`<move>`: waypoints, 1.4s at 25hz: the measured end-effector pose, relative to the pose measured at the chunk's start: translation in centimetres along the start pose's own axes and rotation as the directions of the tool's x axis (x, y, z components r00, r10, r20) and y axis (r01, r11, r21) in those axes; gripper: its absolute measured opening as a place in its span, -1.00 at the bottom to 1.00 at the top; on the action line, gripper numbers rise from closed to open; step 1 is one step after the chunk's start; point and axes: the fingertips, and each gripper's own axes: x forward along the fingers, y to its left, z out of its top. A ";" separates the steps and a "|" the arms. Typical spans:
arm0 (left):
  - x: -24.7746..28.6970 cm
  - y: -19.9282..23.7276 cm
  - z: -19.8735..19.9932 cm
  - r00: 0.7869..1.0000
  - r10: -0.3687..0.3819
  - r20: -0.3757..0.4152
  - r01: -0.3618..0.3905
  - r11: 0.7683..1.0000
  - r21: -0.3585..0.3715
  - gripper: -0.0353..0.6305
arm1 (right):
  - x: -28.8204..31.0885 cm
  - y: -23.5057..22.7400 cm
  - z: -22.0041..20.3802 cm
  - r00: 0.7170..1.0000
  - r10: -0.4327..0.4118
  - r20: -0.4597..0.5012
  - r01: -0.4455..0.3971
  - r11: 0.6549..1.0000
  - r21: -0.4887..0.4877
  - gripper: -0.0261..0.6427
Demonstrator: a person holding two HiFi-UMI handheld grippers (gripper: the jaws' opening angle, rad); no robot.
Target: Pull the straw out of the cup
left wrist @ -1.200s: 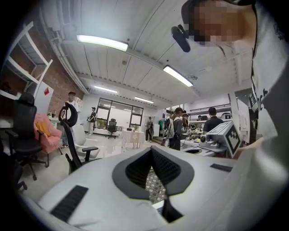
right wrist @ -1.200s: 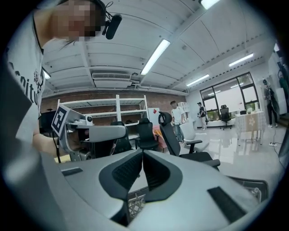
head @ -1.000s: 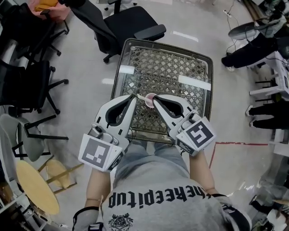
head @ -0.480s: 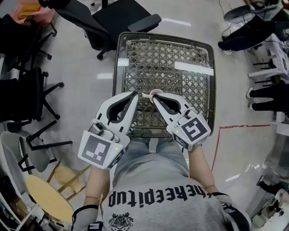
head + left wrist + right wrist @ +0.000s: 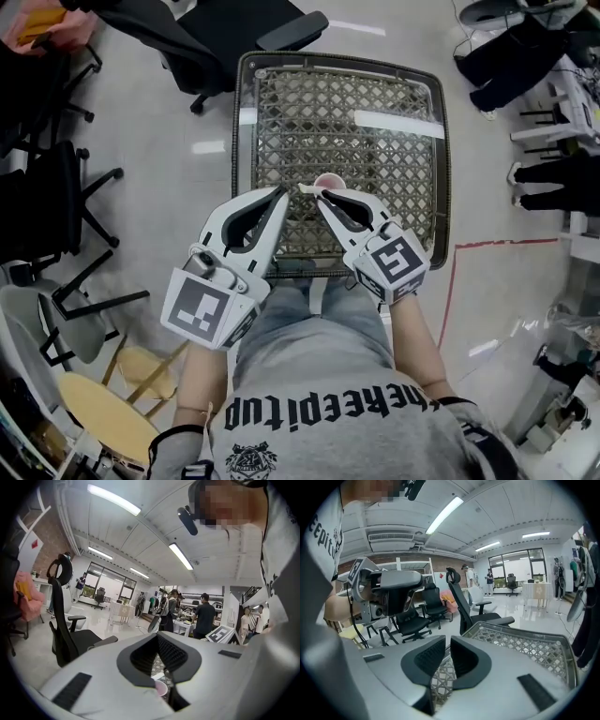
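Head view: pink cup (image 5: 328,180) on wicker worktop (image 5: 394,150); white straw (image 5: 307,189) leans toward left gripper (image 5: 280,192), likely for pulling.
Left gripper view: jaws clenched at tips; hold on straw unclear.
Right gripper view: right gripper (image 5: 447,641) jaws just opening, nothing between; probably freeing cup.

Straw (image 5: 305,188) end hidden by left tongs (image 5: 282,190), cup (image 5: 329,179) partly behind right tongs (image 5: 321,195)

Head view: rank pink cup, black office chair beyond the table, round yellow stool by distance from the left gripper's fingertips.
1. Pink cup, just right of the left gripper tips.
2. Black office chair, past the table.
3. Round yellow stool, floor at lower left.
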 end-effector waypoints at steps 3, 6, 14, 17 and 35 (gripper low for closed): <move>-0.5 0.5 -0.4 1.000 -0.003 -0.005 0.003 1.000 -0.008 -0.82 | 0.7 0.3 -0.9 0.999 -0.005 -0.032 0.005 1.000 0.000 -0.72; -0.6 0.9 -0.8 1.000 -0.003 -0.014 0.003 1.000 -0.018 -0.82 | 1.2 0.3 -1.9 0.998 -0.010 -0.066 0.010 1.000 -0.001 -0.67; -0.4 2.2 -0.8 1.000 0.008 0.029 -0.007 0.999 -0.045 -0.82 | 2.4 -0.4 -4.4 0.988 -0.019 -0.150 0.016 1.000 -0.024 -0.58; -0.5 2.4 -1.5 1.000 0.010 -0.006 -0.010 0.999 -0.051 -0.82 | 2.9 -0.5 -5.0 0.985 -0.022 -0.172 0.018 0.999 -0.027 -0.57; -0.2 4.5 -1.6 0.999 0.036 0.036 -0.034 0.997 -0.065 -0.82 | 5.6 -1.5 -8.0 0.959 -0.018 -0.283 -0.005 0.997 -0.080 -0.50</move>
